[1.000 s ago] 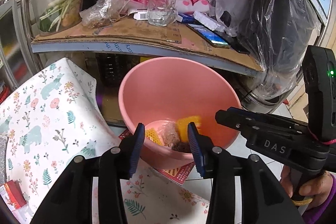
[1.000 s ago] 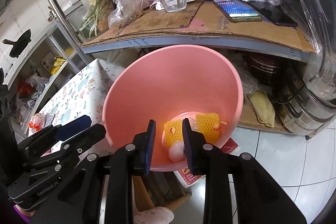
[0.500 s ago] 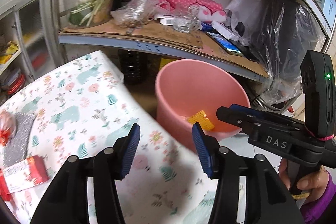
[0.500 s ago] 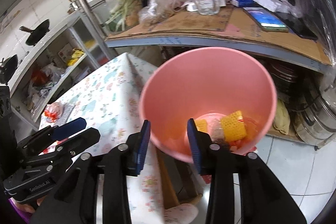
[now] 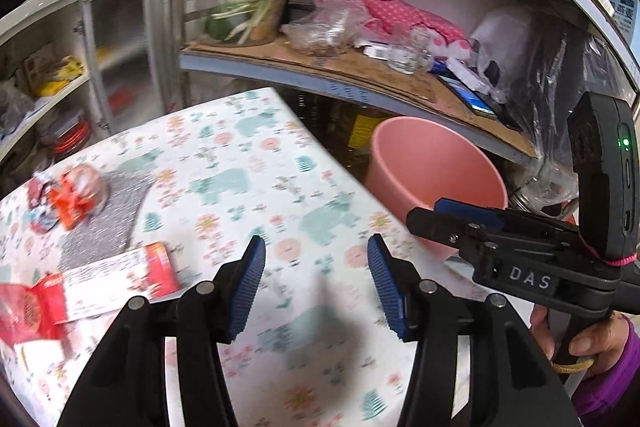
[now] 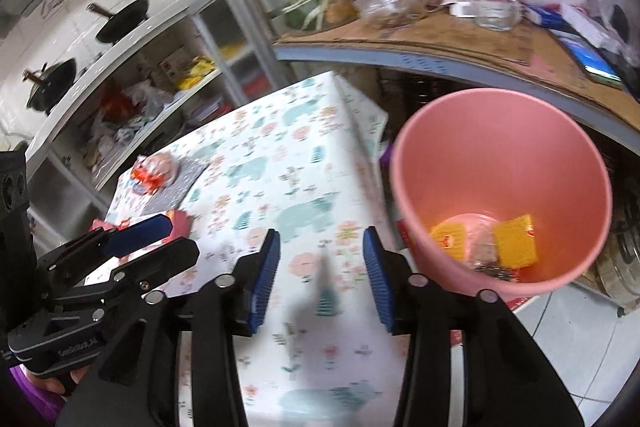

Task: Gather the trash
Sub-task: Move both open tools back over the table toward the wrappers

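Both wrist views angled down, sharing table [image 5: 248, 163], bucket [image 6: 500, 163]

Black grippers, blue-padded jaws, purple sleeve [image 5: 616, 383]

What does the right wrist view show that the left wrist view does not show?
Only the right wrist view shows the trash inside the pink bucket: yellow foam nets. It also shows two black pans. Only the left wrist view shows the red and white box whole. Both show the floral tablecloth, the orange wrapper and both grippers, with nothing between their pads.
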`<action>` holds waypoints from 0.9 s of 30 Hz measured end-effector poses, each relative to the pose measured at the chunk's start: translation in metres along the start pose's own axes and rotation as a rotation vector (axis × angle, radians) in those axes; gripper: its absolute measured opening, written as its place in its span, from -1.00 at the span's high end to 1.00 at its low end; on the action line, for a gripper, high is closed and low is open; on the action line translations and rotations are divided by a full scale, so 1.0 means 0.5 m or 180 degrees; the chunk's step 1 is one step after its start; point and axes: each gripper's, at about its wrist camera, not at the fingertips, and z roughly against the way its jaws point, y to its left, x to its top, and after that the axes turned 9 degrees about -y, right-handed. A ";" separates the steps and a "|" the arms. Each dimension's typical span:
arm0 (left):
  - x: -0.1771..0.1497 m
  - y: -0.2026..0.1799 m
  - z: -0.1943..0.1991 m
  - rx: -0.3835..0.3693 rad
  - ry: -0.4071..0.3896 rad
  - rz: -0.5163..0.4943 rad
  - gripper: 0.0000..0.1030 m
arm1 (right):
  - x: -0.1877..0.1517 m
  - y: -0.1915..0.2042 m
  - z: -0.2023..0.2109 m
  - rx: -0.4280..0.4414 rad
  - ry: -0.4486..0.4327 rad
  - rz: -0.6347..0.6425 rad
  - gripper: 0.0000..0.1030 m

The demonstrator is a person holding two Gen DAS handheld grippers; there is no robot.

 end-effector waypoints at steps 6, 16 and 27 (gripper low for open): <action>-0.020 0.068 0.032 0.0169 -0.0004 0.0147 -0.02 | -0.002 0.054 -0.022 0.0113 0.0068 0.0136 0.10; -0.024 0.203 0.086 0.0515 -0.0087 0.0343 -0.02 | 0.021 0.175 -0.076 0.0437 0.0144 0.0421 0.10; 0.012 0.417 0.115 0.1021 -0.0100 0.0891 -0.02 | 0.056 0.290 -0.149 0.0773 0.0238 0.0654 0.10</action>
